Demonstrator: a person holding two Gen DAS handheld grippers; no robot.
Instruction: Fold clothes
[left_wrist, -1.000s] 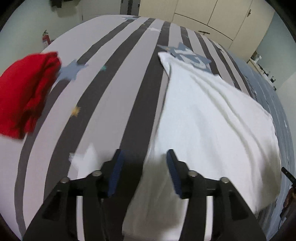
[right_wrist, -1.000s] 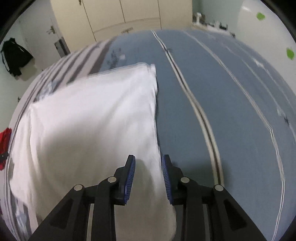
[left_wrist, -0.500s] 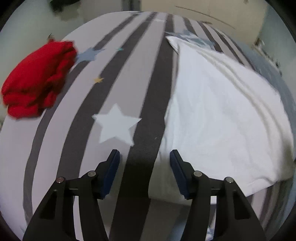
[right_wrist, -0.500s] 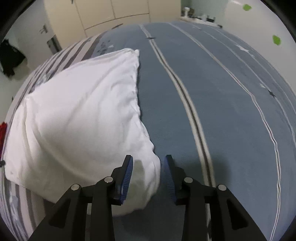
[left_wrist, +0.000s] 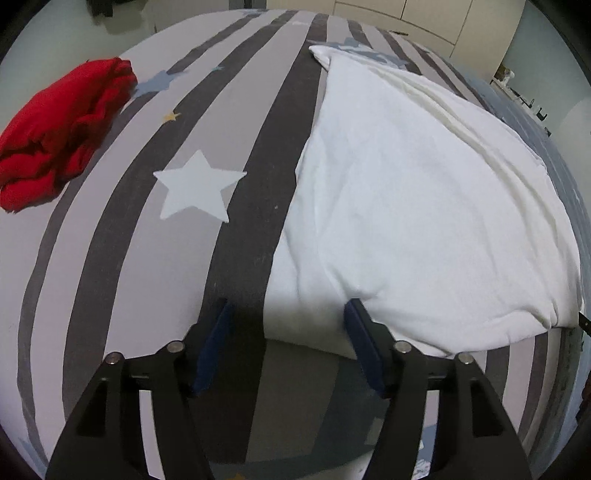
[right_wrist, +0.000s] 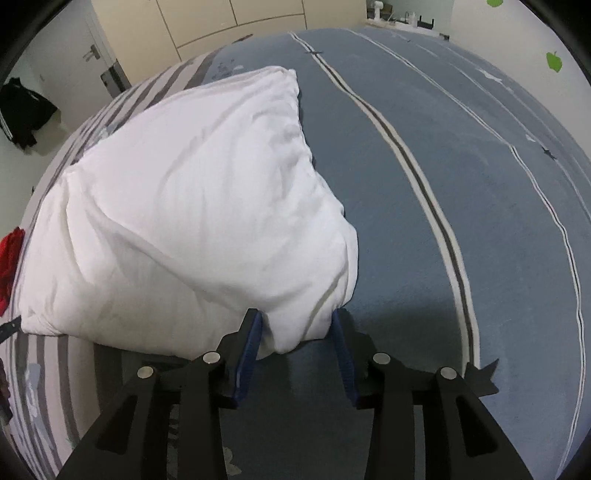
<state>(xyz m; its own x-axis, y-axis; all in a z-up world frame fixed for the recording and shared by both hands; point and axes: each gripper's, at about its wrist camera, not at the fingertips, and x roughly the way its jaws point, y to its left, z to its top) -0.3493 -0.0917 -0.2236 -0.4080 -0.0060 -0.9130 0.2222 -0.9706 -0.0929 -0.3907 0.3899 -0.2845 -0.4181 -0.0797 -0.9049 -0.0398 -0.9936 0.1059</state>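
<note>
A white garment (left_wrist: 417, 206) lies folded over on the bed, with a doubled near edge. It also shows in the right wrist view (right_wrist: 192, 221). My left gripper (left_wrist: 288, 314) is open, its jaws either side of the garment's near left corner, not closed on it. My right gripper (right_wrist: 297, 325) is open, with the garment's near right corner lying between its jaws. A crumpled red garment (left_wrist: 59, 125) lies at the far left of the bed, and its edge shows in the right wrist view (right_wrist: 9, 254).
The bed cover is grey and dark striped with stars (left_wrist: 195, 188) on the left and blue with thin stripes (right_wrist: 461, 206) on the right. Cream wardrobe doors (right_wrist: 221, 26) stand behind the bed. A dark jacket (right_wrist: 22, 110) hangs at the far left.
Both grippers have let go of the white garment and drawn back toward its near edge. The right jaws have opened wider. The garment has settled flat on the bed.
</note>
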